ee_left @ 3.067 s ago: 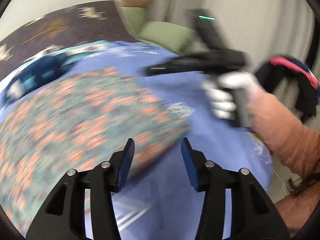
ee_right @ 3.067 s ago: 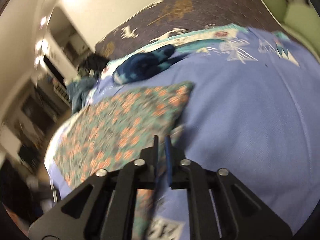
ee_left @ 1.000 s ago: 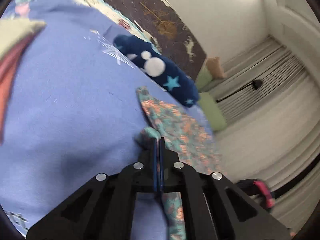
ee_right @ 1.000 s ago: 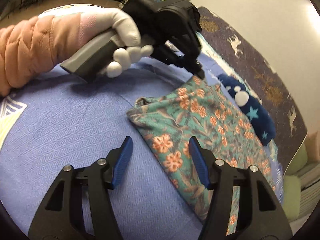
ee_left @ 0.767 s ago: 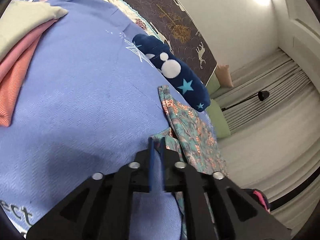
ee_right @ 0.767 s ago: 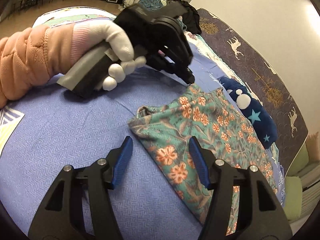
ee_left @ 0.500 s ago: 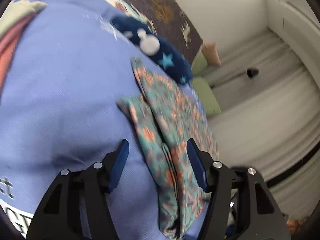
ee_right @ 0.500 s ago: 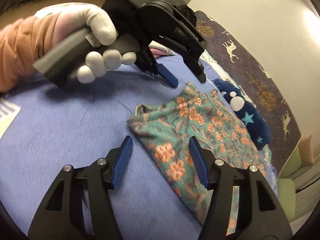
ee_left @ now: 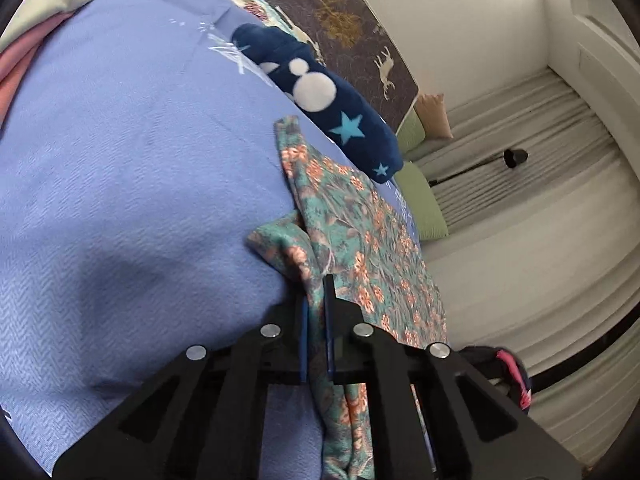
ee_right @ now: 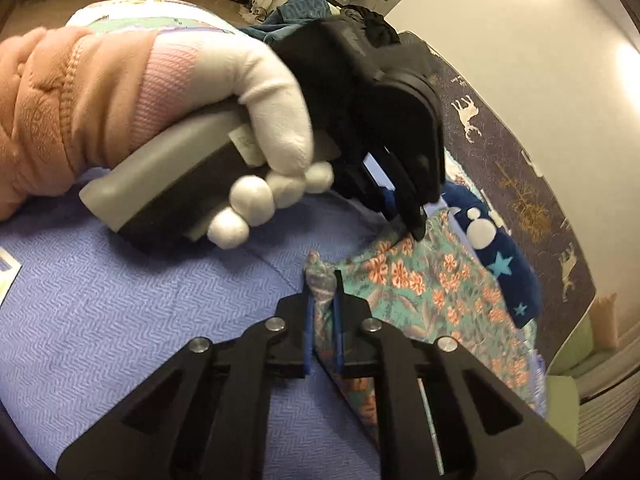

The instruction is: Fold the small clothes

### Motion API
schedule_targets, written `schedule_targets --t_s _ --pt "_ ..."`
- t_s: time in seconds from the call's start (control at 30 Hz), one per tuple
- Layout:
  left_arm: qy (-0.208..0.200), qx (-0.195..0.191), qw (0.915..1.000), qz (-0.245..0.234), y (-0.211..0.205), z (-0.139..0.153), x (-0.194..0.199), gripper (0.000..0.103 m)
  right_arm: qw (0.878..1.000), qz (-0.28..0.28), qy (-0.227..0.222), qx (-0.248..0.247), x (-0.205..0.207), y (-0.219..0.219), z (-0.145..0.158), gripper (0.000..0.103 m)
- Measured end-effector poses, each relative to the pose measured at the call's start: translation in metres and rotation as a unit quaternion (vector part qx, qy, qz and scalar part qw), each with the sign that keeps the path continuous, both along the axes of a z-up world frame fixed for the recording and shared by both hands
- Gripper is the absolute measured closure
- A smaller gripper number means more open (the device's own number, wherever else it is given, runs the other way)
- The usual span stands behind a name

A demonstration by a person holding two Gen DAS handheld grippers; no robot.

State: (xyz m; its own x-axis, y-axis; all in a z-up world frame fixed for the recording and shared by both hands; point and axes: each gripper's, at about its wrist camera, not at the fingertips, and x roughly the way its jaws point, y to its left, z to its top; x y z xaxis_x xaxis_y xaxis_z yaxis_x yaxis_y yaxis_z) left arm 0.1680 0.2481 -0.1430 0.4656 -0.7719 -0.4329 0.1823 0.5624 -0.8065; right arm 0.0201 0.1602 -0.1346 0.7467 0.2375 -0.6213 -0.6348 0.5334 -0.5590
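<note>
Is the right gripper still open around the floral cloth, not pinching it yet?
No: the right gripper has just closed, its blue pads now clamped on a bunched edge of the floral cloth.

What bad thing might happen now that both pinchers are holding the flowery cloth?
1. The right gripper has just closed on only a small bunched corner of the flowery cloth, so that corner might slip out when lifted.
2. The left gripper has also just closed on a crumpled edge, so the fold may come out crooked.
3. The blue starry cloth lies right beside the flowery one and might get dragged along.
</note>
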Motion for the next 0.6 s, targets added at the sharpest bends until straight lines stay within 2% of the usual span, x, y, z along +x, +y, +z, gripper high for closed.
schedule_targets --t_s 0.1,0.13,0.17,0.2,0.23,0.37,0.43,0.6 --pt "-0.004 0.001 1.0 0.003 0.003 0.003 -0.002 0.094 1.0 -0.001 0.002 0.025 -0.002 -0.01 0.011 0.091" --pt "-0.004 0.003 1.0 0.002 0.002 0.005 -0.001 0.085 1.0 0.0 0.009 0.03 -0.004 -0.014 0.013 0.084" --pt "-0.003 0.004 1.0 -0.001 0.002 0.006 -0.001 0.073 0.999 -0.003 0.008 0.031 -0.006 -0.018 0.014 0.067" --pt "-0.001 0.005 1.0 -0.006 0.001 0.007 -0.003 0.062 0.999 -0.006 0.005 0.032 -0.01 -0.022 0.015 0.06" --pt "-0.004 0.007 0.9999 -0.012 0.0 0.009 -0.005 0.059 0.999 -0.007 0.005 0.031 -0.013 -0.026 0.015 0.056" --pt "-0.018 0.029 0.998 -0.053 -0.021 0.014 -0.007 0.045 0.999 -0.036 0.021 0.021 -0.015 -0.039 0.01 0.055" --pt "-0.022 0.044 0.997 -0.06 -0.032 0.016 -0.001 0.045 0.998 -0.054 0.027 0.025 -0.01 -0.038 0.009 0.053" --pt "0.0 0.03 0.998 -0.056 -0.041 0.016 0.02 0.045 0.996 -0.081 0.026 0.032 0.011 -0.023 0.006 0.053"
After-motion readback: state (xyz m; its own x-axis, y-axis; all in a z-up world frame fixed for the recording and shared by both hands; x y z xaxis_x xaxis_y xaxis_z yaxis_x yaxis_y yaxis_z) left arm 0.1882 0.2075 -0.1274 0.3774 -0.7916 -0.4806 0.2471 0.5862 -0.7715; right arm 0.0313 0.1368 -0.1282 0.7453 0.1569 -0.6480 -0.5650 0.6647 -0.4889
